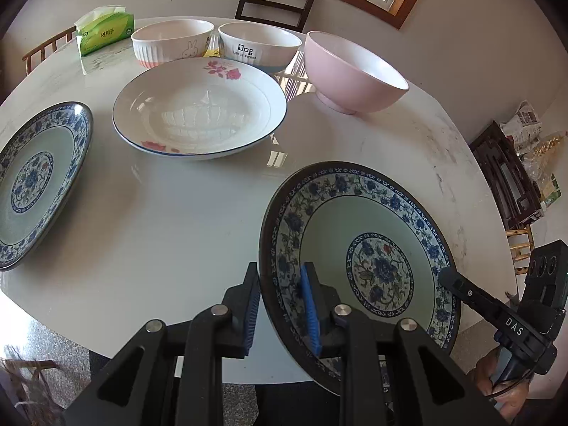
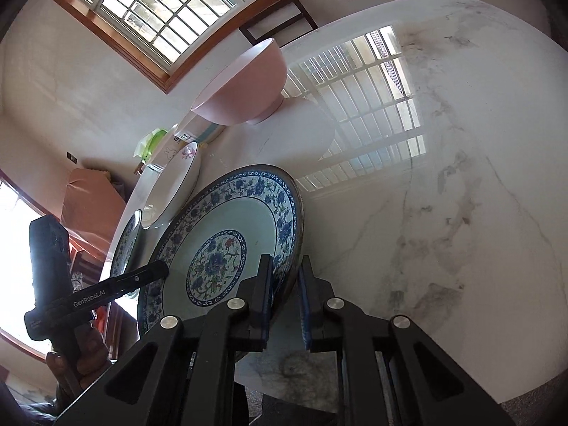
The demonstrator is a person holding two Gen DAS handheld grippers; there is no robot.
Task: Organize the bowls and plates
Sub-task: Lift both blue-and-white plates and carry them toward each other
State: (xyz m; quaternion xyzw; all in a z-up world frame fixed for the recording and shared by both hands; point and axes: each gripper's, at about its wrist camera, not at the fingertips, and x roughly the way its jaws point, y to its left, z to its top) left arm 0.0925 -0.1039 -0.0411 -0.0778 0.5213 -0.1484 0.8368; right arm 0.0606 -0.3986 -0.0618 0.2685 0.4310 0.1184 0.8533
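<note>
A blue-and-white floral plate [image 1: 358, 248] is held tilted above the round white table [image 1: 170, 230] at its near edge. My left gripper [image 1: 280, 305] straddles its left rim, one pad on each face. My right gripper [image 2: 285, 294] straddles the opposite rim of the same plate [image 2: 227, 234]; its far finger sits a little off the plate's underside. A matching blue plate [image 1: 35, 181] lies at the left. A white plate with pink flowers [image 1: 198, 110] lies in the middle. A rabbit bowl [image 1: 170, 44], a "Dog" bowl [image 1: 259, 48] and a pink bowl [image 1: 351, 74] stand behind.
A green tissue pack [image 1: 104, 30] sits at the table's far left. Dark wooden chairs [image 1: 273, 1] stand behind the table, and a wooden rack [image 1: 507, 174] with bags stands to the right. A barred window [image 2: 149, 7] is on the far wall.
</note>
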